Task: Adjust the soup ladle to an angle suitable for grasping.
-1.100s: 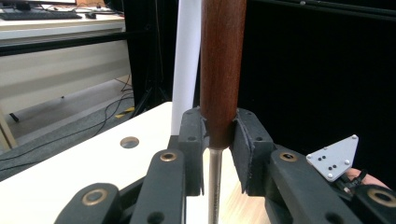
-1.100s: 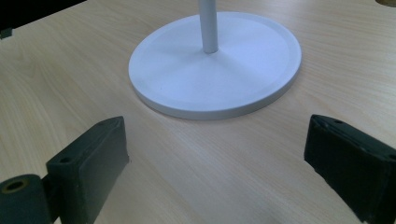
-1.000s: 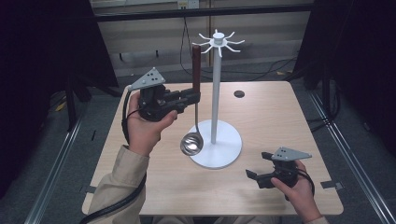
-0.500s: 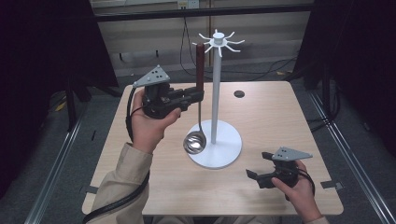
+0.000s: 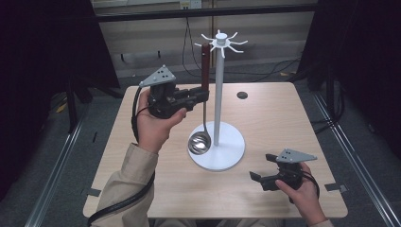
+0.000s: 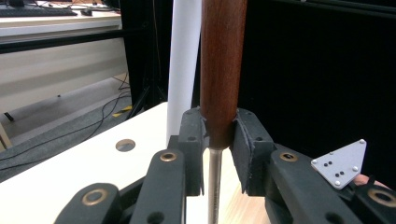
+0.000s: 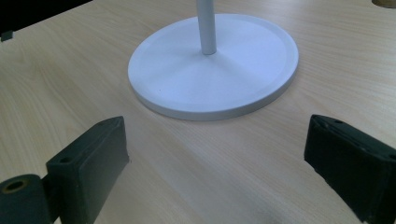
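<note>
- left gripper [image 5: 202, 96] is raised above the left half of the table [image 5: 293, 118], held in the person's left hand [image 5: 156, 124], pointing right toward the stand.
- its jaws are clenched on a ladle [image 5: 204, 101], pinching the bottom end of the brown wooden handle where it meets the thin metal shaft; the left gripper view shows the handle [image 6: 222, 70] between both pads, rising upright.
- ladle hangs upright, handle up, metal bowl [image 5: 199, 143] at the bottom, over the left edge of the stand's base; cannot tell if the bowl touches the base.
- ladle handle top sits just left of the stand's hooks, near 1 of them; cannot tell if it is hooked on.
- white stand [image 5: 219, 94] is near the table centre: round flat base [image 5: 227, 153], upright pole, ring of short hooks at the top [image 5: 221, 41].
- in the left gripper view the white pole [image 6: 184, 65] is just behind and left of the handle.
- right gripper [image 5: 260, 168] is low over the front right of the table in the right hand [image 5: 302, 189], well apart from the ladle, pointing left toward the base.
- its jaws are spread wide with nothing between them; the right gripper view shows bare table between the 2 pads and the base [image 7: 212, 70] ahead.
- small dark round disc [image 5: 242, 95] is set in the table behind the stand.
</note>
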Demonstrator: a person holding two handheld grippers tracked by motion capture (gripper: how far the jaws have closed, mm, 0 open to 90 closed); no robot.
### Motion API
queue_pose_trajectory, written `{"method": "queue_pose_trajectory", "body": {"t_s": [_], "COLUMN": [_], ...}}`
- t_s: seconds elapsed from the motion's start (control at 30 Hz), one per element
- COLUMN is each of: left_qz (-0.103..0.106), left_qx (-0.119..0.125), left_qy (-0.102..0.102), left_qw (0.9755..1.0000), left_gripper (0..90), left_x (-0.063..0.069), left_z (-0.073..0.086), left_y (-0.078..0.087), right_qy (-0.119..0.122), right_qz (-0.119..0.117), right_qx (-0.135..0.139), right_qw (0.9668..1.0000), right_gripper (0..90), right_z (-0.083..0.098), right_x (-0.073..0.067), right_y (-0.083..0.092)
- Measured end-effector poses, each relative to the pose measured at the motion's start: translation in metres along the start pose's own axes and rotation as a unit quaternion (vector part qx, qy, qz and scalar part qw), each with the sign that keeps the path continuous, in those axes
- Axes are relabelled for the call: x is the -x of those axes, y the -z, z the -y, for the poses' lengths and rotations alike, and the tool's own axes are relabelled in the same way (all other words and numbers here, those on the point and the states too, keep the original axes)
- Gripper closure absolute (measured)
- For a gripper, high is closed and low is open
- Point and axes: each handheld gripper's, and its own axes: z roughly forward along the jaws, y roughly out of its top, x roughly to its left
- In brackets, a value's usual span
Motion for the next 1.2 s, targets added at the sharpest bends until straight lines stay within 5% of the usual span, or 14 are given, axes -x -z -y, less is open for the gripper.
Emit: {"method": "queue_pose_trajectory", "body": {"t_s": [1.2], "left_qz": [-0.016], "left_qx": [0.011], "left_qy": [-0.006], "left_qw": [0.9998], "left_gripper": [74.5], "left_x": [0.000], "left_z": [0.004], "left_y": [-0.018], "right_qy": [0.002], "right_qz": [0.000], "right_qx": [-0.001], "right_qw": [1.0000], "right_gripper": [5.4], "right_z": [0.000], "right_x": [0.001], "right_y": [0.001]}}
